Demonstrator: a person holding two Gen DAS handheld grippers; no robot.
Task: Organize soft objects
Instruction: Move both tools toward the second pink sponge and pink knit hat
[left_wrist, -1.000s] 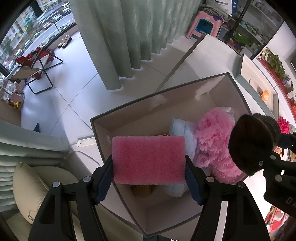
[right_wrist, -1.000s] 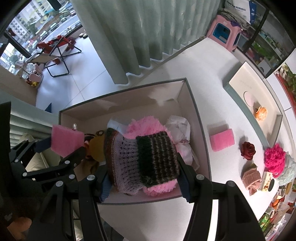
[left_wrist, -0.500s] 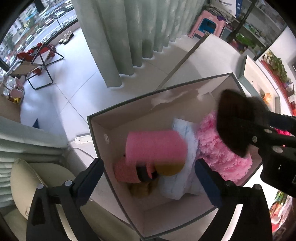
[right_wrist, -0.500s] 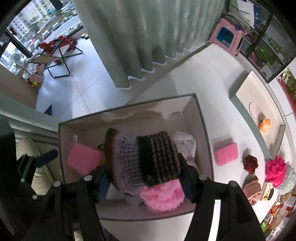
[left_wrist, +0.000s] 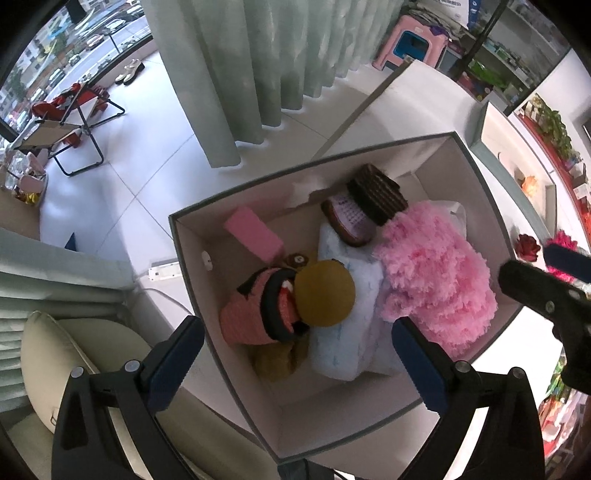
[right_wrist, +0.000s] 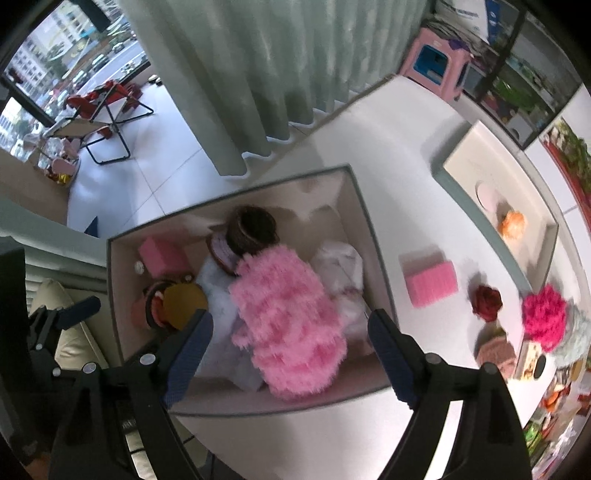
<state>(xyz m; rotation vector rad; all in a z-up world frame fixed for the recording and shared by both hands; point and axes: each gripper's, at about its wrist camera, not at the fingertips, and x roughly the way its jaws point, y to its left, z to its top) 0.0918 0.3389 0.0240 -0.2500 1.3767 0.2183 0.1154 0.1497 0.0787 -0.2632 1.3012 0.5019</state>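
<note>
A release step is judged to be in hand: both tools hang over the open box (left_wrist: 192, 258) at the table's left edge, and nothing is held by either. The left gripper (left_wrist: 295, 365) is pointed straight down over the box's left part; its jaws have just been opening and stand wide, with nothing between them. Below it, the pink sponge (left_wrist: 253, 236) is seen lying loose in the far left corner of the box, beside a striped pink plush (left_wrist: 247, 317) and a mustard round cushion (left_wrist: 325, 293). Further right, the knitted piece (left_wrist: 365, 203) rests against the box's far wall, on top of a pale blue pillow (left_wrist: 347, 332) and next to the fluffy pink item (left_wrist: 436, 280). The right gripper (right_wrist: 291, 354) has likewise just been opening and is empty, above the box's near wall.

On the bare table to the right, a second pink sponge (right_wrist: 430, 282), a red fabric rose (right_wrist: 487, 301) and a magenta pompom (right_wrist: 545, 315) are left unpacked. Next, a reach to one of these is called for, the nearest sponge being the likeliest pick.
</note>
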